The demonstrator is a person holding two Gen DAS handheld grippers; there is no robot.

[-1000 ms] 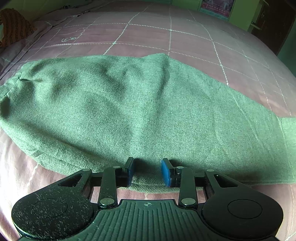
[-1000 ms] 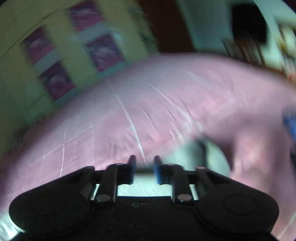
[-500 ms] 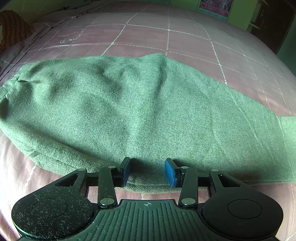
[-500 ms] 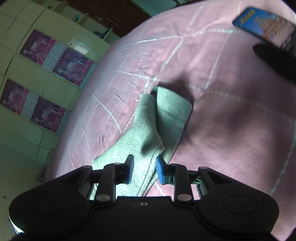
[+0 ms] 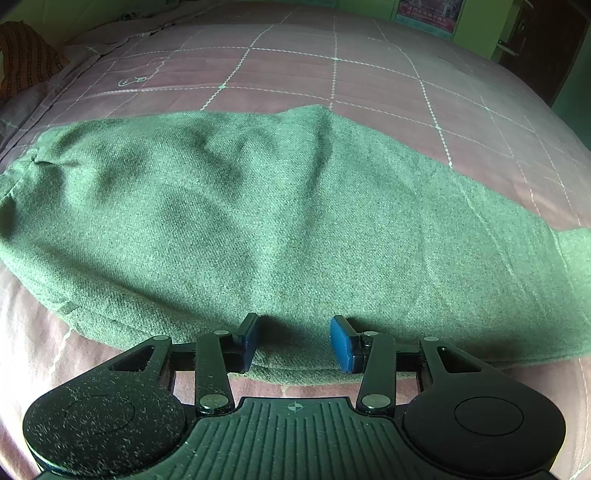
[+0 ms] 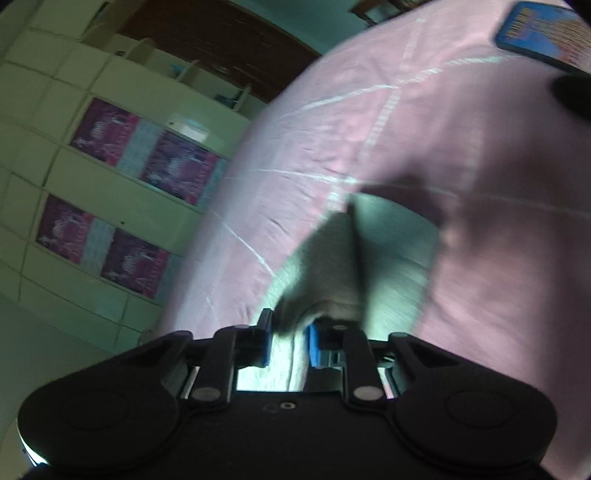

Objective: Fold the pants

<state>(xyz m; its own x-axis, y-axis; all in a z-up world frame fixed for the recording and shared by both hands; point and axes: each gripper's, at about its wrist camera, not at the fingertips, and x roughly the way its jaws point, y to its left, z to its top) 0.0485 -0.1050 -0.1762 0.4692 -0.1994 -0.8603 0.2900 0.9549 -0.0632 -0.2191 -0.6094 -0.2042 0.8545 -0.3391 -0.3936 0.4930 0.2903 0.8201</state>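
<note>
Green pants lie flat across a pink checked bed, folded lengthwise, waist at the left and leg running off to the right. My left gripper is open, its blue pads on either side of the near edge of the pants. In the blurred right wrist view the leg end of the pants lies on the bed. My right gripper is partly open with the green cloth between its pads.
The pink bedspread stretches far behind the pants. A brown knitted item sits at the far left. A blue printed book and a dark object lie at the right view's upper right. Cupboards with pink posters stand beyond the bed.
My left gripper's jaws have opened wider over the near edge of the pants. My right gripper has swung down to the leg end and now has cloth between its pads.
</note>
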